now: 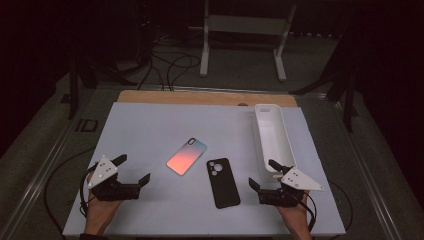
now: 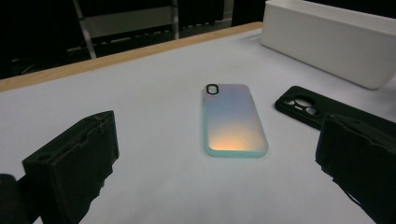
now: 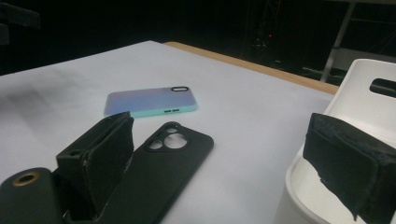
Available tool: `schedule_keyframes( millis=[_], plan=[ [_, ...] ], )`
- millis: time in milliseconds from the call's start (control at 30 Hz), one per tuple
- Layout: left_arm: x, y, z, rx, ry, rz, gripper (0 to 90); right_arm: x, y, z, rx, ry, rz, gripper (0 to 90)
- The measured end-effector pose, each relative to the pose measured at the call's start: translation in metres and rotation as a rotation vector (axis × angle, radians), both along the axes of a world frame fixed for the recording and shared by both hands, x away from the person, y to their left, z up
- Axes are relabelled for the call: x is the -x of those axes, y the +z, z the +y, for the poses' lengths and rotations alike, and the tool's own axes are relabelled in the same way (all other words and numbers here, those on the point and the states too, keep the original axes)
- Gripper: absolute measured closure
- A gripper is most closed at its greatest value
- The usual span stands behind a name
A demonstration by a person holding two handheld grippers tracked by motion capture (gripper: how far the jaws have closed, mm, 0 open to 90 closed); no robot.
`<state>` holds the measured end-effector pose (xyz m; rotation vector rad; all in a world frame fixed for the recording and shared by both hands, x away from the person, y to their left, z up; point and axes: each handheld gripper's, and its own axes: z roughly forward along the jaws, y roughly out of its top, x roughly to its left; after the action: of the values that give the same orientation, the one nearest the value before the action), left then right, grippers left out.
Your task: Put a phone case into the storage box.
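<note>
Left gripper (image 1: 134, 171) rests near the table's (image 1: 150, 125) front left corner, jaws spread wide, nothing between them. Right gripper (image 1: 263, 174) sits at front right, jaws likewise released and empty, just beside the near end of the white bin (image 1: 272, 135). The iridescent phone case (image 1: 187, 155) lies flat, back up, mid-table; the black phone case (image 1: 223, 182) lies just to its right, apart from it, nearer the right gripper.

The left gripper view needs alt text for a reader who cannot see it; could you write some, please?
A phone case with a pink-to-blue gradient back lies flat on the white table, framed by the open left gripper. A black phone case lies to its right, before a white bin.
</note>
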<state>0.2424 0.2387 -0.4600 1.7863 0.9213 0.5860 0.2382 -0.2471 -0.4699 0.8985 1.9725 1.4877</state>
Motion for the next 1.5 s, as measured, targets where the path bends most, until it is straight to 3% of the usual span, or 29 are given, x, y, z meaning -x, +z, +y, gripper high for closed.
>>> schedule_keyframes(
  millis=[667,1100,1500],
  plan=[
    [0.000,0.006,-0.004,0.006,0.020,0.011,0.0,0.001,0.001,-0.002,-0.005,-0.029,0.000,8.4],
    [-0.012,0.009,-0.018,-0.034,-0.013,0.065,0.0,-0.001,-0.001,-0.002,0.002,-0.040,0.003,8.4],
    [-0.030,0.014,-0.038,-0.093,-0.059,0.071,0.0,-0.002,-0.003,-0.003,0.000,-0.048,0.008,8.5]
  ],
)
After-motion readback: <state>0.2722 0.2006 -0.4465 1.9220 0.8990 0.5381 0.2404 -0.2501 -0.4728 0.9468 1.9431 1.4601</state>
